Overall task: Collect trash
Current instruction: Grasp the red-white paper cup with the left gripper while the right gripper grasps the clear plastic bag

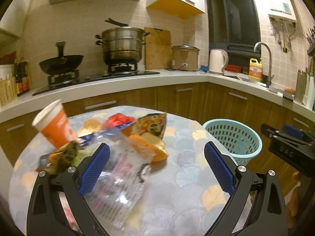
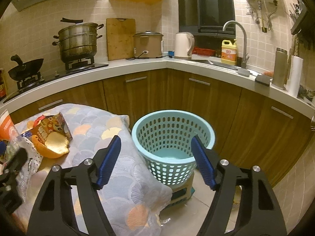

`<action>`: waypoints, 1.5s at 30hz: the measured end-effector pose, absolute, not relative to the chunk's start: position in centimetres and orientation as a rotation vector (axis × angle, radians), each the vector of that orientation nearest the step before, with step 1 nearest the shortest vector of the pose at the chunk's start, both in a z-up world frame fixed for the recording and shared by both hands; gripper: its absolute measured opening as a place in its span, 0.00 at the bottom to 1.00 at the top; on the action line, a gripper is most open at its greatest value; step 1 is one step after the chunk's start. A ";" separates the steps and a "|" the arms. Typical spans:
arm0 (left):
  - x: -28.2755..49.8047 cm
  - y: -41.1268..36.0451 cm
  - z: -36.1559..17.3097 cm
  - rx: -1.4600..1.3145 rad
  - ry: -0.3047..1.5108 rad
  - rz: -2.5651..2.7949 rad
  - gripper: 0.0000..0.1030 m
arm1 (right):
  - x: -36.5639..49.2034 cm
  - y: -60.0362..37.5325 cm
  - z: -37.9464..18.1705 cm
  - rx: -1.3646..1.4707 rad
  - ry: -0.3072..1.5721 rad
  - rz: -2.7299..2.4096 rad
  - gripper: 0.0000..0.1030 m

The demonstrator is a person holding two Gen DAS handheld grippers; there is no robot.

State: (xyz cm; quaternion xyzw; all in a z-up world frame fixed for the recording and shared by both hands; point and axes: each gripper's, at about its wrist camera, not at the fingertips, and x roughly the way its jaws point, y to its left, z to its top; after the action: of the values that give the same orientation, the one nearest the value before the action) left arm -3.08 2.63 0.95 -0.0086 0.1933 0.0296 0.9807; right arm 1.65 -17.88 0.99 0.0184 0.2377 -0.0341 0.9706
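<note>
Blue-padded and spread wide, the left claw (image 1: 156, 164) hovers low in the left wrist view over a clear crinkled plastic wrapper (image 1: 120, 179) on the tabletop (image 1: 189, 169), its pads apart from each other and gripping nothing; the wrapper's lower end blurs behind the left finger. Above it, left of centre, lie an orange peel (image 1: 151, 147), a torn snack bag (image 1: 151, 124), a red wrapper (image 1: 118, 119) and a tilted orange paper cup (image 1: 54, 124), smeared by motion so its print cannot be read. A green-and-orange packet (image 1: 63, 157) at the lower left is too blurred to identify. The aqua mesh basket (image 2: 171, 137) sits centre in the right wrist view, just beside the tabletop's draped edge, on a stool mostly hidden beneath it. The right claw (image 2: 156, 162) frames that basket, released and empty. Part of the right claw's black body is cut off at the right edge of the left view.
</note>
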 end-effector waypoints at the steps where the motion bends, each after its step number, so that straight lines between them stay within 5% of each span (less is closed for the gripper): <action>1: -3.6 2.9 1.2 -0.019 0.385 0.075 0.91 | 1.7 -17.7 0.9 0.037 0.484 -0.060 0.61; 7: -7.8 7.3 2.3 -0.057 0.377 0.236 0.91 | 1.8 -15.0 0.9 0.004 0.501 0.038 0.37; 17: -13.4 16.3 0.1 -0.153 0.504 0.476 0.91 | -0.5 -7.8 1.4 -0.094 0.466 0.260 0.35; 28: -11.2 16.7 -3.9 -0.260 0.674 0.348 0.89 | -3.1 -3.1 0.8 -0.138 0.504 0.498 0.35; 32: -10.0 16.8 -4.9 -0.292 0.714 0.316 0.85 | -2.9 -2.3 0.3 -0.144 0.547 0.583 0.56; 37: -9.6 17.1 -5.5 -0.327 0.718 0.268 0.64 | -1.8 -1.1 -1.2 -0.150 0.636 0.644 0.56; 45: -10.3 17.3 -5.3 -0.323 0.686 0.290 0.61 | 1.4 -0.1 -2.6 -0.081 0.767 0.703 0.63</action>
State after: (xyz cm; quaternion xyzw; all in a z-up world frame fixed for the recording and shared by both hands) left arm -10.34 17.25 -5.27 -0.1571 0.3339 0.1412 0.9186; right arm 1.39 -0.09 -2.59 -0.0387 0.3664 0.3358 0.8669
